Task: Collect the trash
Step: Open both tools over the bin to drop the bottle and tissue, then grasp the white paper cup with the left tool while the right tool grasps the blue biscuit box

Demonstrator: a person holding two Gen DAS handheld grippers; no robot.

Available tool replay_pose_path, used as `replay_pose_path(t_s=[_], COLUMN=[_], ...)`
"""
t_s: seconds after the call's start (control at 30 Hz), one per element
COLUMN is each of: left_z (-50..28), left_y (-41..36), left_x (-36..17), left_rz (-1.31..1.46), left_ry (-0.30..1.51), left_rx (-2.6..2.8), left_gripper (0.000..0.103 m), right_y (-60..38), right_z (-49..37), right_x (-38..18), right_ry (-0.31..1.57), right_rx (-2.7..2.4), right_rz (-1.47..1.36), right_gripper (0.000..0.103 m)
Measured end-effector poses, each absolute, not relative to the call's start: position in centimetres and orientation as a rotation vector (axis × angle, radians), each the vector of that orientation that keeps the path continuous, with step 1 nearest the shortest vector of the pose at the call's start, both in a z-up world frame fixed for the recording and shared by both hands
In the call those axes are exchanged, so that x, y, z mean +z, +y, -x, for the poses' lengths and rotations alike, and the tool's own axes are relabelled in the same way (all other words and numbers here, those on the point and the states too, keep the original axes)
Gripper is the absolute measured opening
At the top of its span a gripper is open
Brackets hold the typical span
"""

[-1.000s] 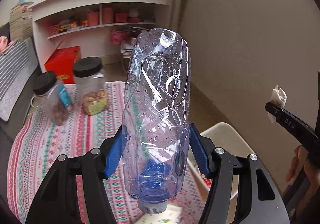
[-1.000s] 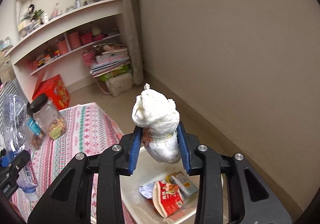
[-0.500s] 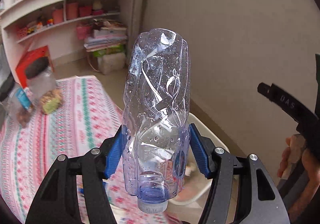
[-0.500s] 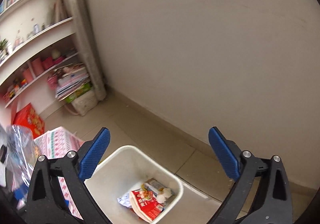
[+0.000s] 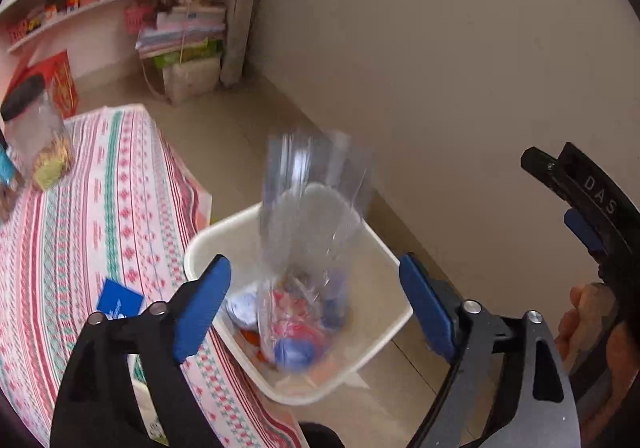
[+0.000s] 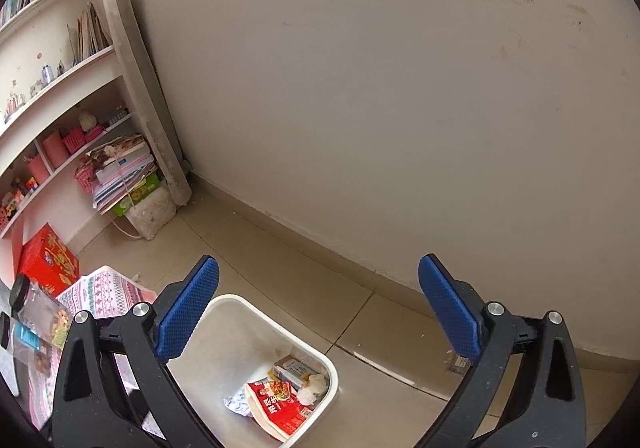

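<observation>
left gripper (image 5: 316, 308): my jaws are opening, blue pads clear of everything, nothing gripped
bottle: crushed clear plastic bottle with blue cap (image 5: 308, 248), motion-blurred, cap-down, between my left pads but not touching them, lower end inside the bin
right gripper (image 6: 320, 316): my jaws spread wide, empty
bin: white square plastic bin (image 6: 256, 308) on the floor, lower centre of frame, beside the striped tablecloth (image 5: 80, 208); red wrapper (image 6: 276, 404) and paper scraps inside
</observation>
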State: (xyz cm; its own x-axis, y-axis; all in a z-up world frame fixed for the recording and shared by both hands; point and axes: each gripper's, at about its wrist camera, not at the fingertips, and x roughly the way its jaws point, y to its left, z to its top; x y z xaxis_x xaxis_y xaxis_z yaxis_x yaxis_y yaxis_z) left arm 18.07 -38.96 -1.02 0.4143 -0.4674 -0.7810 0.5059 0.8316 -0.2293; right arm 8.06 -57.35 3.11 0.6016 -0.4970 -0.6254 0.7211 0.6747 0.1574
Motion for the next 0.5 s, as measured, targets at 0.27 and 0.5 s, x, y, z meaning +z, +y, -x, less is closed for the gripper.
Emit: replay_pose_path(t_s=[0.27, 0.5], left_z=[-17.9, -17.5], left_y=[-36.7, -33.4], left_x=[-3.1, -6.2], left_rz=[-0.28, -0.492], left_ry=[1.059, 1.161], left_rx=[-0.553, -0.535], left_gripper=[0.084, 0.084], right_y=[-55.7, -53.3], right_z=[-9.7, -11.7], right_x=[2.6, 1.9], right_ry=[0.652, 0.724], right_rx=[-0.66, -0.576], right_rz=[-0.385, -0.337], right_gripper=[0.096, 0.096])
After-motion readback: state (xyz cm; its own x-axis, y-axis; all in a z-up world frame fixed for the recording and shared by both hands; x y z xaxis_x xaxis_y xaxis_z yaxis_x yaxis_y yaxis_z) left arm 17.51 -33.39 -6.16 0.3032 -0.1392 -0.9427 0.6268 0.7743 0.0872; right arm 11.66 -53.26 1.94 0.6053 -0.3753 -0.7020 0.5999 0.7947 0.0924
